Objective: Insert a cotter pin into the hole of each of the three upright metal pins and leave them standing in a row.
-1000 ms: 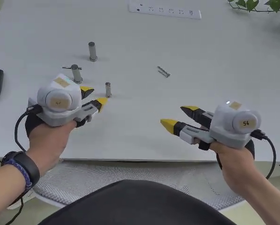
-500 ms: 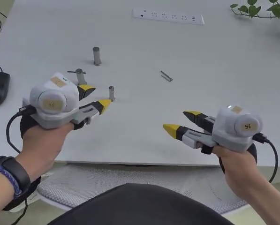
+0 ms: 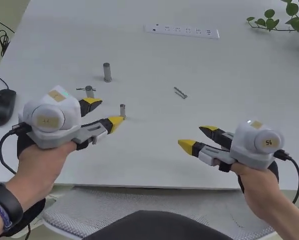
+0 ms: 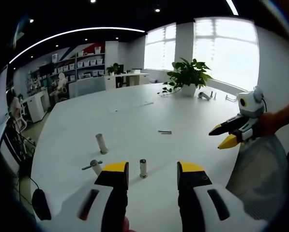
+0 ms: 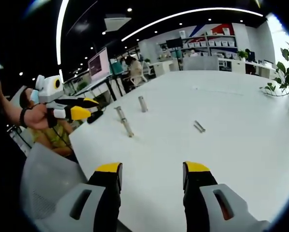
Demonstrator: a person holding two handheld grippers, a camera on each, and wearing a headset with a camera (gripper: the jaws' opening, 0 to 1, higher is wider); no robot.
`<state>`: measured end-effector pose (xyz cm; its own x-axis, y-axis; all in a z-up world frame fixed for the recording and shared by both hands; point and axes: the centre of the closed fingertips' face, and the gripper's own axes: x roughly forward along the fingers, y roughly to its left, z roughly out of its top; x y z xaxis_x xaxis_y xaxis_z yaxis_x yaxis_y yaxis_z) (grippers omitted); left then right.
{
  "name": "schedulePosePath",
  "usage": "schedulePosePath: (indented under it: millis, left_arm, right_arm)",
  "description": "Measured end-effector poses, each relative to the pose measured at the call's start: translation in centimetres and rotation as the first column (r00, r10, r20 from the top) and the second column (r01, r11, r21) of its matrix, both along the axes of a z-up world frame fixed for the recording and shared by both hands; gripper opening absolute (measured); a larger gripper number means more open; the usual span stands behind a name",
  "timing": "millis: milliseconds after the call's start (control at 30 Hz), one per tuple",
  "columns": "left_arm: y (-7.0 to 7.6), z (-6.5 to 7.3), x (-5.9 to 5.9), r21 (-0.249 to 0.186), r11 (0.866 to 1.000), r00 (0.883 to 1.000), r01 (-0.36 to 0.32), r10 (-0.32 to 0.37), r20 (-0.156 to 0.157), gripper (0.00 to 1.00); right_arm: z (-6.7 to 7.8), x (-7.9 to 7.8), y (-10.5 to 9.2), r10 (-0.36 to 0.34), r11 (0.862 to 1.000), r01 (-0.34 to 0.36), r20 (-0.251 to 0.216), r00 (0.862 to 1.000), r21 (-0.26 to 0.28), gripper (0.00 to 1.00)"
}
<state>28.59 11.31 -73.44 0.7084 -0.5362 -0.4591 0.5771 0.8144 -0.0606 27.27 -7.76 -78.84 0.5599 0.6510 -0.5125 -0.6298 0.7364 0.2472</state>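
Nearest me, the right gripper (image 3: 197, 137) still hovers over the front of the white bench (image 3: 154, 150), its yellow-tipped fingers (image 5: 108, 170) spread with nothing between them. The left gripper (image 3: 107, 110) also holds its place, fingers spread and empty. Its tips sit just beside the short grey metal pin (image 3: 122, 110), which stands upright with no cotter pin in it that I can make out.

Over the last second the whole head view has slid down the frame. That is my head moving, because the pins and grippers keep the same layout against each other. Nothing has been picked up or inserted in that time.

Just beyond the left gripper stands the second grey metal pin (image 3: 89, 91), with a thin fitted cotter pin (image 3: 80, 89) crossing its top, so I judge that one done. Out to the right, well apart from the pins, the loose silver cotter pin (image 3: 180, 93) lies flat on the bench, untouched. Farthest away, the tall grey metal pin (image 3: 107, 72) stands upright and bare. I judge that two pins are left to fill, and fetching the loose cotter pin looks like the right gripper's next job.
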Motion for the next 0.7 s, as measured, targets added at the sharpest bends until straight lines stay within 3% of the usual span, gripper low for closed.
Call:
schedulePosePath:
  millis: [133, 700]
  left_arm:
    - [0.3, 0.0, -0.1, -0.022, 1.0, 1.0, -0.011, 0.011, -0.012, 0.42]
    - [0.6, 0.0, 0.0, -0.036, 0.999, 1.0, -0.019, 0.018, -0.025, 0.43]
  right_arm:
    - [0.0, 0.3, 0.1, 0.001, 1.0, -0.001, -0.001, 1.0, 0.001, 0.52]
    - [-0.7, 3.3, 0.0, 0.038, 0.998, -0.038, -0.01, 0.999, -0.04, 0.51]
